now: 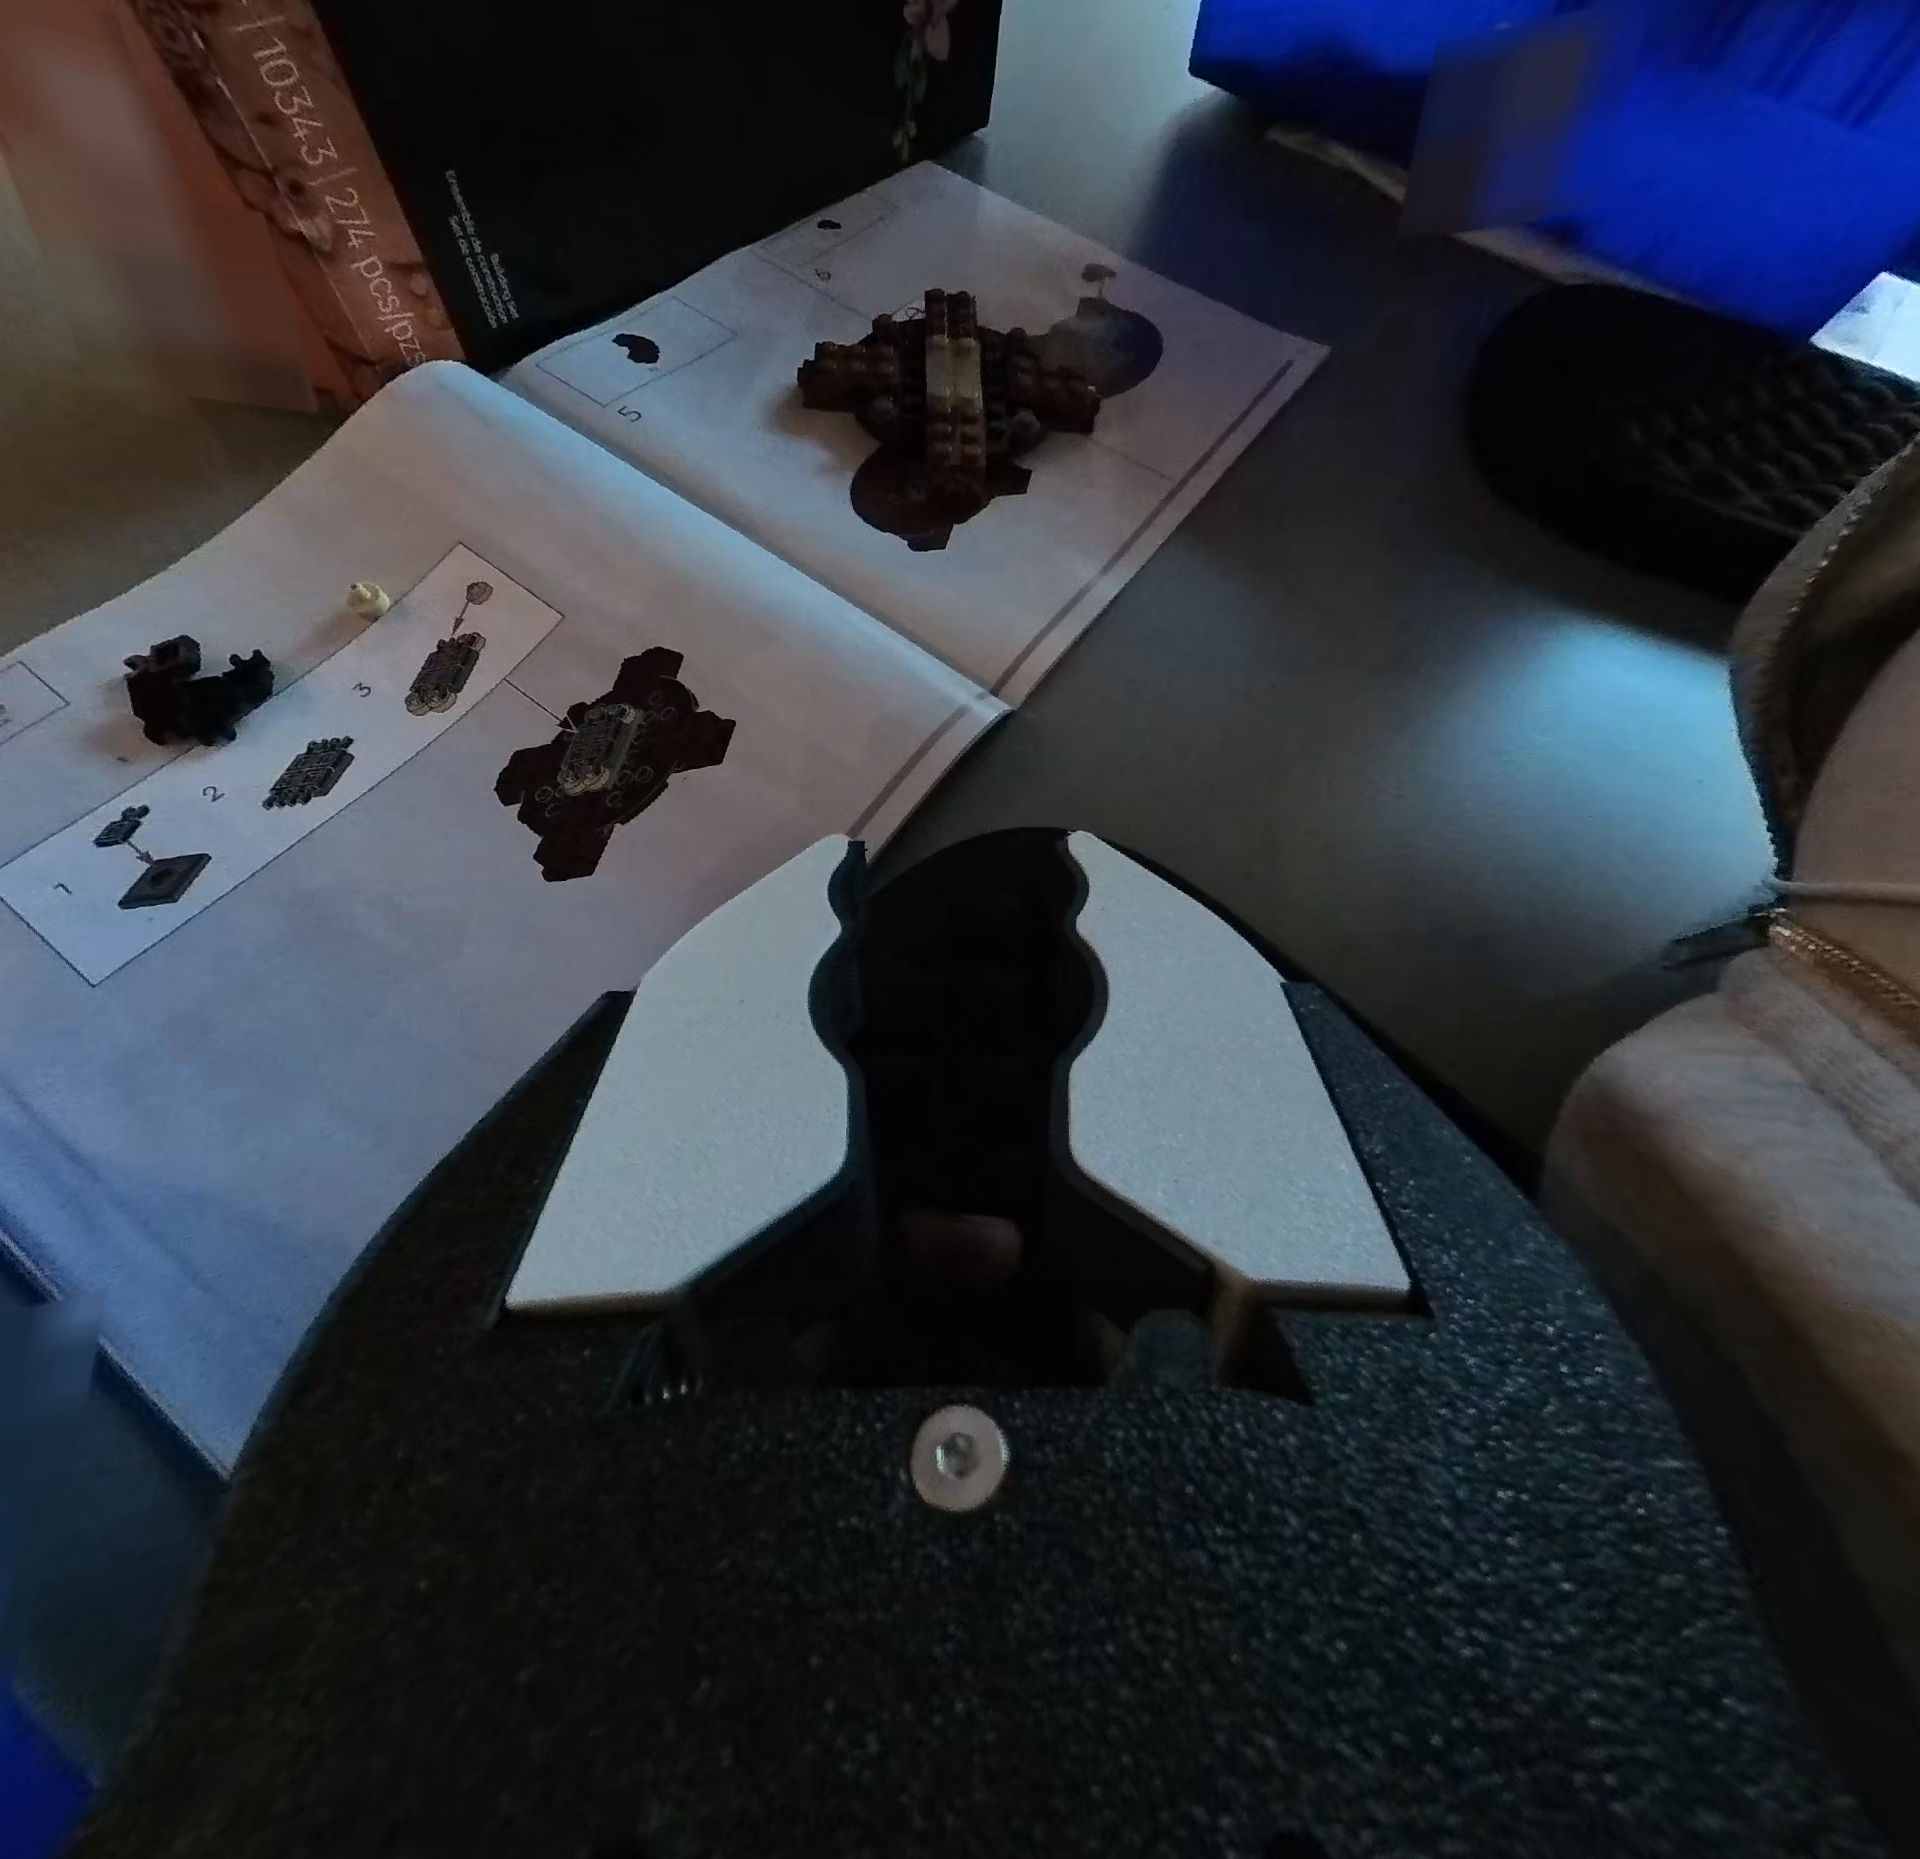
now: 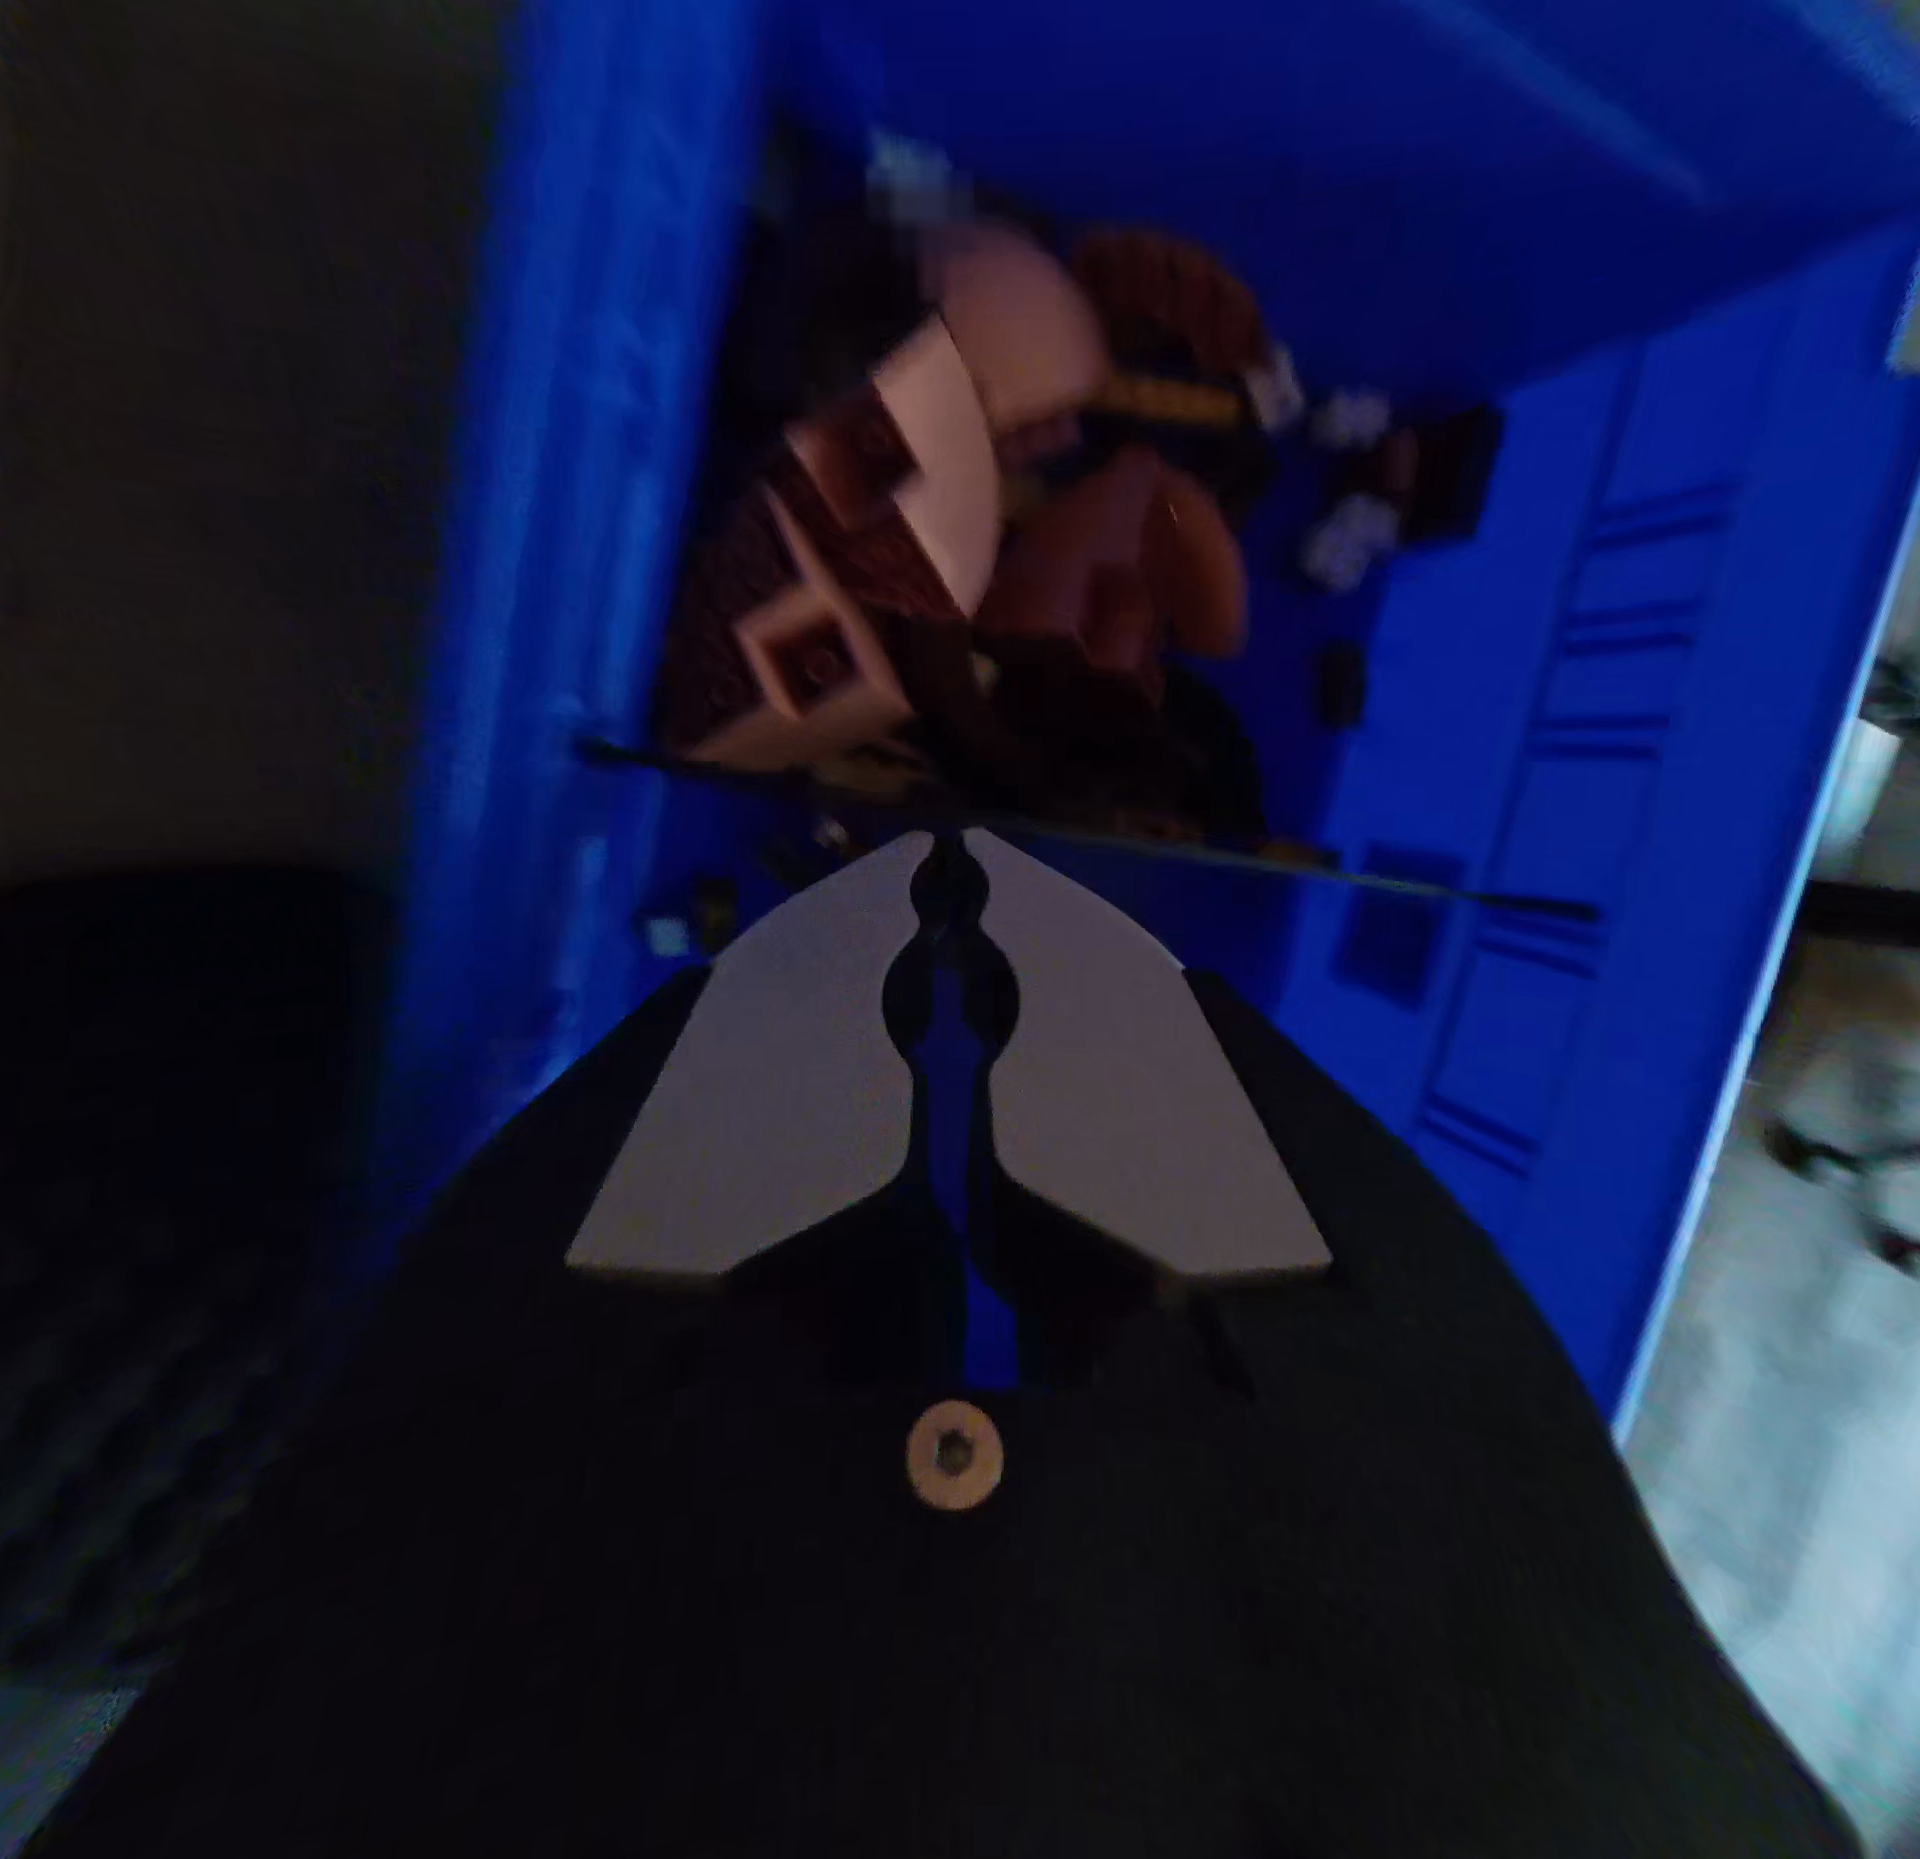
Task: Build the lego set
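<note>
Hovering over the near edge of an open booklet (image 1: 436, 978) on a dark table (image 1: 1351, 749), the left gripper (image 1: 961, 843) has its jaws apart and nothing between them. On the booklet's far page sits a brown brick model (image 1: 940, 396); on the left page lie a dark piece (image 1: 192, 692) and a small cream piece (image 1: 367, 599). A black box (image 1: 644, 116) stands behind. The right gripper (image 2: 948, 845) is clenched inside a blue bin (image 2: 1558, 770), its tips at a thin dark sheet (image 2: 1143, 848); whether they pinch it I cannot tell. Blurred brown bricks (image 2: 935, 562) lie beyond.
</note>
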`<control>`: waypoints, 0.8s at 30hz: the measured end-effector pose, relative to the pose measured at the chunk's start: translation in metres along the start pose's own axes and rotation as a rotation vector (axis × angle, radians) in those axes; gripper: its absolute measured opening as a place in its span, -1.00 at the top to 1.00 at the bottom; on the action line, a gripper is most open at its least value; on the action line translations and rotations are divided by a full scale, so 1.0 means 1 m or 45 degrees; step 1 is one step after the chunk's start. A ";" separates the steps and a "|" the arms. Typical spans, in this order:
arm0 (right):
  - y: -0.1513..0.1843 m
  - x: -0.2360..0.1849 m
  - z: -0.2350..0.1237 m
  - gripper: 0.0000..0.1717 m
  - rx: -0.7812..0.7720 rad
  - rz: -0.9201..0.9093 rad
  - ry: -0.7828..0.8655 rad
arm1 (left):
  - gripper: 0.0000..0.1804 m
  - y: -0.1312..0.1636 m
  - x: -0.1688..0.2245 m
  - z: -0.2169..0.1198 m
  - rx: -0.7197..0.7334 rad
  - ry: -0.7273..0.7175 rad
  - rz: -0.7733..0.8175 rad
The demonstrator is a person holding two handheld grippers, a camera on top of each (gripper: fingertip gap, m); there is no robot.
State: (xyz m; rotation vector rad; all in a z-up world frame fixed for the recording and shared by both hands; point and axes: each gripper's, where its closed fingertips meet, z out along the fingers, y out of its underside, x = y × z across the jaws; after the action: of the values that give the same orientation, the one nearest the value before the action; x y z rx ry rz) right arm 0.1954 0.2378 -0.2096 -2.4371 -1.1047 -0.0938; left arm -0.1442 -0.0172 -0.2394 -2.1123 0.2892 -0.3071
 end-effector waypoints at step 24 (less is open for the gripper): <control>-0.177 -0.171 -0.173 1.00 1.075 -0.411 -0.378 | 0.55 -0.081 0.018 -0.067 0.175 0.057 0.080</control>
State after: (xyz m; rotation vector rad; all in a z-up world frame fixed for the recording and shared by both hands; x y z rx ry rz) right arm -0.0273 0.1448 -0.0296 -1.5382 -1.3080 0.5410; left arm -0.1427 -0.0335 -0.1335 -1.9590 0.3502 -0.3286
